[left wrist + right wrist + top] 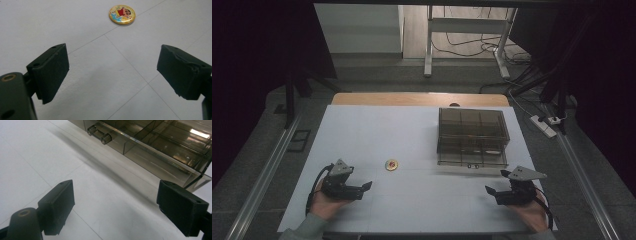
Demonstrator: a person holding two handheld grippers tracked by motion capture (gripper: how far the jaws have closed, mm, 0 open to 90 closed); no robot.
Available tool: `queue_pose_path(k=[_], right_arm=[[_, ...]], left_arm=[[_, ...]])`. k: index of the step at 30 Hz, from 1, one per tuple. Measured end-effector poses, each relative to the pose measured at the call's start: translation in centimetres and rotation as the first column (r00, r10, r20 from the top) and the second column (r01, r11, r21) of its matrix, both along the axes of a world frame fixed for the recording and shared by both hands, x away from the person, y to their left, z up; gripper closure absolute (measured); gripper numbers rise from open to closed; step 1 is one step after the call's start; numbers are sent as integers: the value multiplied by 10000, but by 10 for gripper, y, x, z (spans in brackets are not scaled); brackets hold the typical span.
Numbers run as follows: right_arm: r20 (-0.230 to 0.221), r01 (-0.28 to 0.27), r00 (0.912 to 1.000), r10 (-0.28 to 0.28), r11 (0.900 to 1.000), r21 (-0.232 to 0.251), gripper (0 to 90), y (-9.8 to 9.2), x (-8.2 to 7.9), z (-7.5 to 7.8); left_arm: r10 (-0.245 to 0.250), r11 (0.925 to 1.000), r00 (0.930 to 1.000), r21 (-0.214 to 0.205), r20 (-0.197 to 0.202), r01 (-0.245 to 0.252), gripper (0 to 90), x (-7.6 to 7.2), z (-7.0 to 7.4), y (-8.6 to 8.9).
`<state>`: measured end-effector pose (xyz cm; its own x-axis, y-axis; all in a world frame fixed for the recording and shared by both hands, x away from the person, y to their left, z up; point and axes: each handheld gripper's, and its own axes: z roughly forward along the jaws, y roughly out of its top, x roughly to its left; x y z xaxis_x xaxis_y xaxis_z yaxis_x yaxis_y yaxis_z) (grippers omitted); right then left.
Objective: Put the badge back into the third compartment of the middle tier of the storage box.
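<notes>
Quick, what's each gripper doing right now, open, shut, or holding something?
Left gripper: open, holding nothing; the round badge lies ahead of it.
Right gripper: open, holding nothing, near the smoky plastic box.

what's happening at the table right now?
A person holds a gripper in each hand over a white table. The left gripper is open and empty, pointed toward a small round cartoon badge lying flat on the table ahead of it. The right gripper is also open and empty, near a smoky clear plastic box with compartments. Nothing is touched yet.

Overhead camera faces forward; tong cameras skim the table (pixel 412 130) closely.
</notes>
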<state>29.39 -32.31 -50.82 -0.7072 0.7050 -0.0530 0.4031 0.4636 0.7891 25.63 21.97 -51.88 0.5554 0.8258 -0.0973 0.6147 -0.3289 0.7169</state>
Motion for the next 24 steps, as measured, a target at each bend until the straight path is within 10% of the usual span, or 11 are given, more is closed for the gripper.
queue_pose_path(k=[24], right_arm=[[172,-355,9992,350,9990,268,161,5,-3,2]], left_arm=[[-88,9999,9999,-104,-149,87,110,1,-2,-1]])
